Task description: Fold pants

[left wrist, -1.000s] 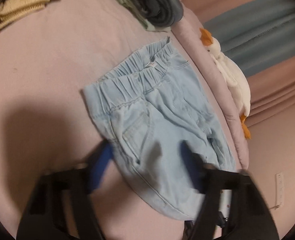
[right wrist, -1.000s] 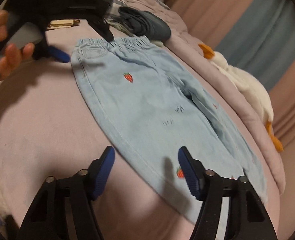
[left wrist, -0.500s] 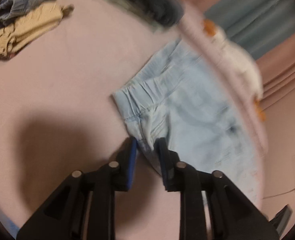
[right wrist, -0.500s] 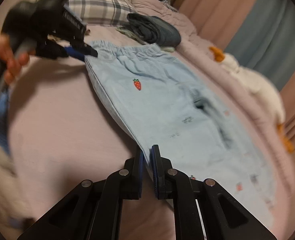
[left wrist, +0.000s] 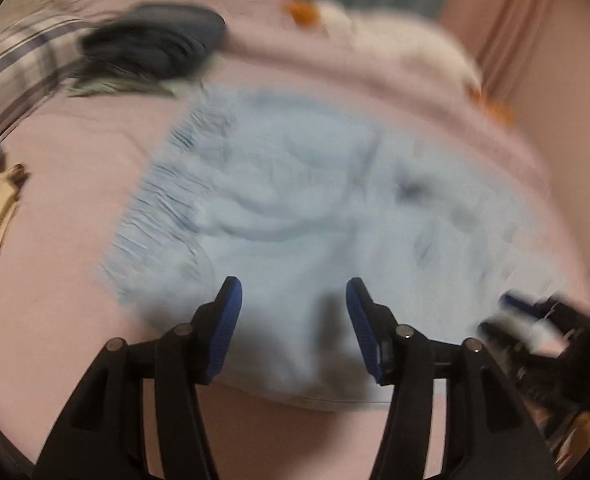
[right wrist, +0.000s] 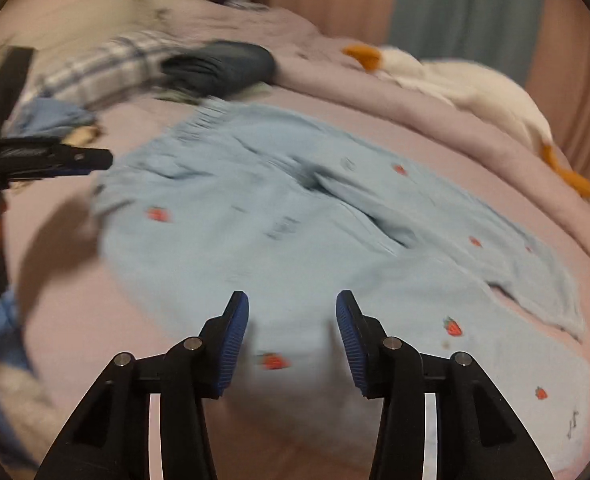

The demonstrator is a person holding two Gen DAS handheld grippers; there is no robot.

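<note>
Your left tool [left wrist: 293,320] and right tool [right wrist: 292,326] both hang with fingers spread apart over the pants [right wrist: 315,248], gripping nothing; half a second ago each was pinched on the near edge of the denim. The pale blue pants, dotted with strawberries, lie spread on the pink bed [right wrist: 67,320], waistband toward the plaid pillow [right wrist: 107,68] and legs running out to your right, the far leg lapped partly over the near one. In your right view the left tool [right wrist: 75,160] now shows at the frame's left edge, beside the waistband and clear of the cloth. A dark folded garment [right wrist: 223,68] sits beyond the waistband, and a white goose toy [right wrist: 463,80] lies along the rolled blanket at the far side. Your left view is heavily blurred.
</note>
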